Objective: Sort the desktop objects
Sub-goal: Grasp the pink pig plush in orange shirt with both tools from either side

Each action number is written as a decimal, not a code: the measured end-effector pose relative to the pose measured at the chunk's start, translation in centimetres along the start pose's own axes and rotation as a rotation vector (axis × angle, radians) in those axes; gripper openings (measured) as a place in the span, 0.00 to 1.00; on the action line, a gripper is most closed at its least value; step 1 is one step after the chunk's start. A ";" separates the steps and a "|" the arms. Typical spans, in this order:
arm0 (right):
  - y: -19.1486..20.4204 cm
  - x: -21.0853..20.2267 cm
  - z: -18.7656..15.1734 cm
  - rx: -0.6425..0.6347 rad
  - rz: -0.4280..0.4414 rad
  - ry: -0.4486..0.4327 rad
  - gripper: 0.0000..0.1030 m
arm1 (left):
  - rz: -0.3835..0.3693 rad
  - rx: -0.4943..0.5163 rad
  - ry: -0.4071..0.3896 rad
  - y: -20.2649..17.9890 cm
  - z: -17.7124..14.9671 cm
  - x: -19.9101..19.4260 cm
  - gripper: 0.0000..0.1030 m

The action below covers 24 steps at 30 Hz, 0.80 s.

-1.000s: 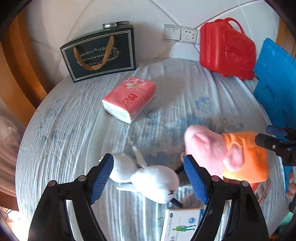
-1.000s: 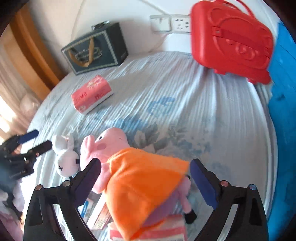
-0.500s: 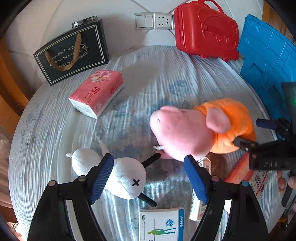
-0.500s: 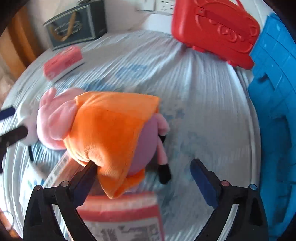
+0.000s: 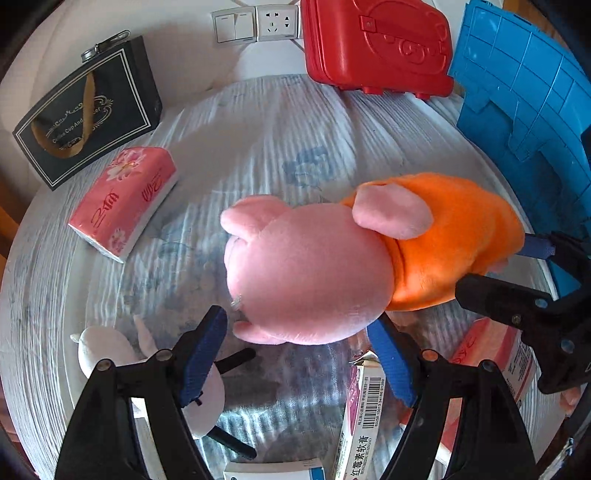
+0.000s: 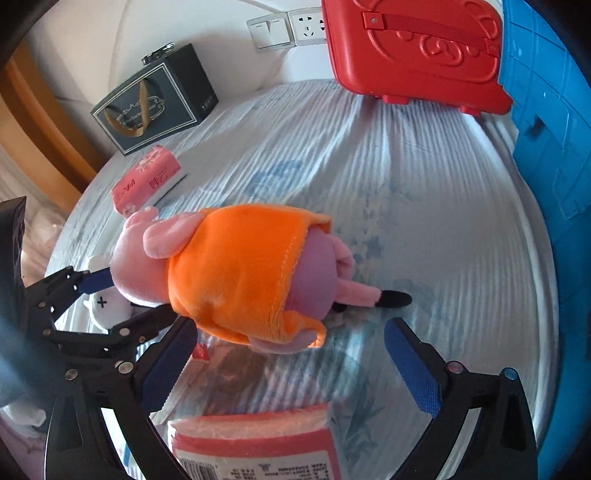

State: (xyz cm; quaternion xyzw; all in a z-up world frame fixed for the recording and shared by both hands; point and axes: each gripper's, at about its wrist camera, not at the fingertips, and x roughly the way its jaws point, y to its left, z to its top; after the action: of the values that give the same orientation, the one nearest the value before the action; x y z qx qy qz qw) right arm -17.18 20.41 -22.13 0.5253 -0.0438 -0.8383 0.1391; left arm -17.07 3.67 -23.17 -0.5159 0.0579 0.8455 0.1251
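Item 1, pig plush (image 5: 306,277): lying on its side near the front of the surface (image 5: 280,140), wearing an orange dress (image 5: 443,236), snout pointing toward the pink tissue pack (image 5: 122,199), black-shoed legs trailing the other way. Whether its head is resting on anything is not showing.

Item 2, left tongs (image 5: 297,360): standing wide apart, gripping nothing; the lower edge of the pig's head is sitting between the two blue pads. In the right wrist view, one left pad is lying against the head.

Item 3, right tongs (image 6: 297,362): also spread wide, clamping nothing; the hem of the dress is hanging just beyond the pads. In the left wrist view its fingers are flanking the dress end.

Item 4, white rabbit plush (image 5: 99,350): lying just beside the left pad, partly behind it, cross-stitched face showing.

Item 5, barcoded ointment box (image 5: 364,417): lying under the left tongs, near a blue-and-white box (image 5: 273,470).

Item 6, red-and-white packet (image 6: 255,435): sitting at the near edge under the right tongs.

Item 7, back row: black gift bag (image 5: 88,110), red case (image 5: 376,44) and blue plastic panel (image 5: 524,103) standing along the far rim, well apart from the pig, below a wall socket (image 5: 277,22)
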 end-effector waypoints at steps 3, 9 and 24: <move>0.2 0.6 0.5 0.008 0.007 0.005 1.00 | -0.007 0.006 -0.003 0.1 0.3 0.3 0.76; 0.0 1.7 1.6 0.025 -0.006 0.008 0.99 | -0.023 0.028 -0.022 -0.3 1.6 1.2 0.76; -3.1 0.2 5.8 0.129 -0.050 -0.073 1.00 | -0.003 0.044 -0.067 1.1 6.2 2.8 0.76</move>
State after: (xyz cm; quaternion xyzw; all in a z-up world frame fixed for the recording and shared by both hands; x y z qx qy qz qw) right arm -23.06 22.86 -20.43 0.5032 -0.0896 -0.8555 0.0825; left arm -23.97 4.44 -22.84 -0.4847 0.0714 0.8605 0.1396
